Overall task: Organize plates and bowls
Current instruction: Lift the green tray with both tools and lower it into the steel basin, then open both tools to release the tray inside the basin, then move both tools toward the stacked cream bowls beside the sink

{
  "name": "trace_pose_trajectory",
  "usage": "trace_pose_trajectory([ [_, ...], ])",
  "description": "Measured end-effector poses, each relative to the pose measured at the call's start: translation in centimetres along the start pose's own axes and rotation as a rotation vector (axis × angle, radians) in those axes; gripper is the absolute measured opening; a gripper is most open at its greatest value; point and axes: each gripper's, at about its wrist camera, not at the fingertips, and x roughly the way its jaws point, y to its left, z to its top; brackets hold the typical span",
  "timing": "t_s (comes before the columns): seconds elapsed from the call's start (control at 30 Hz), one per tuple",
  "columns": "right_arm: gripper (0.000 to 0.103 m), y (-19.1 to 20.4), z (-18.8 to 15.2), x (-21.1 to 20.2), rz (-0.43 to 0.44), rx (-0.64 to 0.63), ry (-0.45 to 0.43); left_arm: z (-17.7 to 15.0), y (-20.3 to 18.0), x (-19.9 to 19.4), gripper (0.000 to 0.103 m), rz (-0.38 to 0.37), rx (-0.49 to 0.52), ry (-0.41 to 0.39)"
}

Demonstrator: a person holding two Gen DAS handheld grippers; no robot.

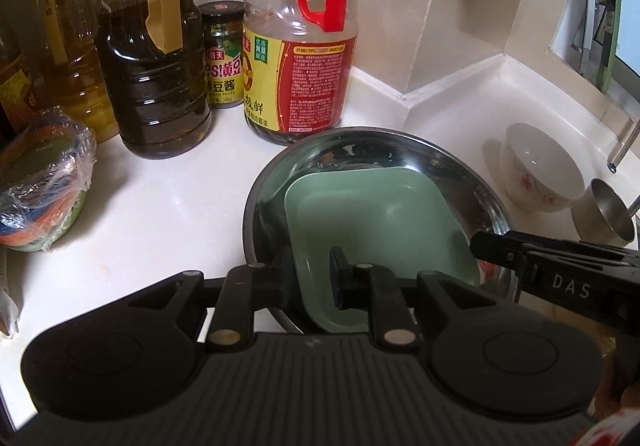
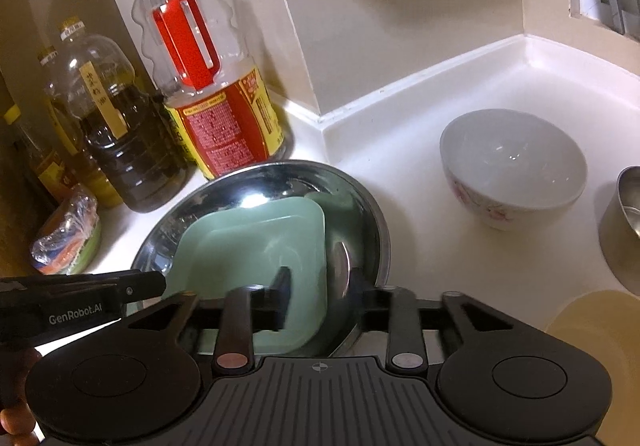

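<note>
Here the white countertop (image 1: 152, 206) fills most of both views, running to a raised white lip along cream wall tiles that step around a corner at upper right.

At centre sits a round steel pan (image 1: 440, 166), and a pale green square plate (image 1: 372, 214) lies inside it, tilted against the pan's left side. The left gripper (image 1: 310, 278) straddles the plate's near rim, one finger outside and one inside; the jaws are slightly parted, and I cannot tell whether the pads still press on it. The right gripper (image 2: 324, 298) stands open over the near rims of plate and pan — its right finger is blurred.

A white floral bowl (image 2: 516, 174) stands apart on the right, beside a steel cup (image 2: 620, 230) cut off by the frame edge. At upper left, a soy sauce bottle (image 1: 300, 58), a dark oil jug (image 1: 156, 86) and a bean paste jar (image 1: 224, 58) line the wall; a plastic-wrapped bundle (image 1: 44, 182) lies at left, contents unclear.
</note>
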Motion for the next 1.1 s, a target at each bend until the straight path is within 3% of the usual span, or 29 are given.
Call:
trace_pose_trajectory([
  [0.37, 0.04, -0.2, -0.7, -2.5, 0.03, 0.007, -0.018, -1.2, -1.0, -2.7, 0.021, 0.007, -0.011, -0.025],
  [0.5, 0.041, -0.3, -1.3, -4.1, 0.049, 0.001, -0.022, -2.2, -1.7, -4.4, 0.027, 0.003, -0.021, -0.03],
  [1.1, 0.055, -2.2, -5.9, -13.6, 0.132, -0.065, 0.021, -8.0, -7.5, -11.3, 0.03, -0.036, -0.024, -0.025],
])
